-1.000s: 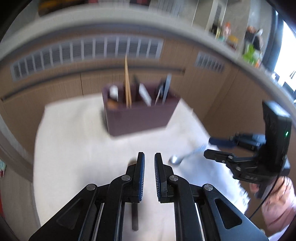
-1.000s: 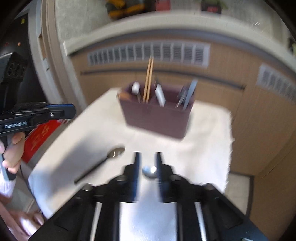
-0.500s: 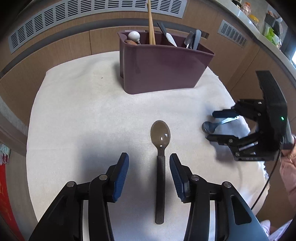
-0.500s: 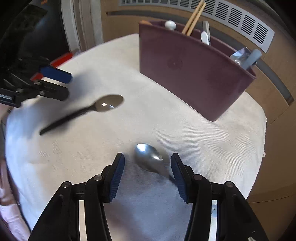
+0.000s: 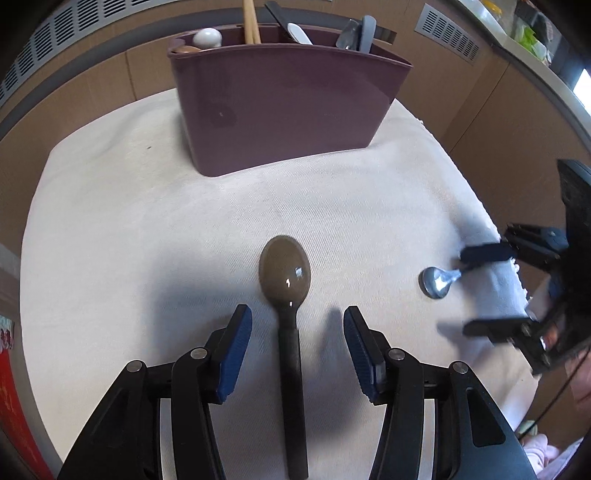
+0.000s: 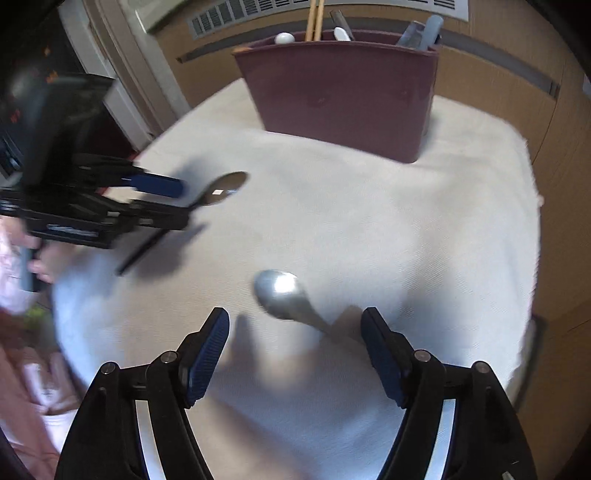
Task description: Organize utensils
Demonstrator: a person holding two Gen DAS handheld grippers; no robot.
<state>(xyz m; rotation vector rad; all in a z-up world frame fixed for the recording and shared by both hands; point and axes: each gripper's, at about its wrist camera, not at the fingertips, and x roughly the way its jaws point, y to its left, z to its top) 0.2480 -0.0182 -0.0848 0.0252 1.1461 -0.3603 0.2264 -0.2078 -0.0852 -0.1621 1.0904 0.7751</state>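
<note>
Left gripper (image 5: 297,345): fingers apart, just opened wider, straddling the dark spoon (image 5: 286,291), bowl toward 12 o'clock. Right gripper (image 6: 295,345): fingers likewise spread and widening, untouched steel spoon (image 6: 284,295) between them, handle toward 4 o'clock.

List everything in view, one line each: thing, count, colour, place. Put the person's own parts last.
Brown spoon: 1, brown bowl with dark handle, on the cloth between the left gripper's fingers.
Metal spoon: 1, silver, on the cloth between the right gripper's fingers.
Utensil holder: 1, maroon, at the cloth's far side.
Chopsticks: wooden, count unclear, upright in the holder, beside other utensils.
Tablecloth: 1, cream, covering the table.
Left gripper: 1, black with blue pads, open, untouching.
Right gripper: 1, black with blue pads, open.
Hand: 1, holding the left gripper's handle.
</note>
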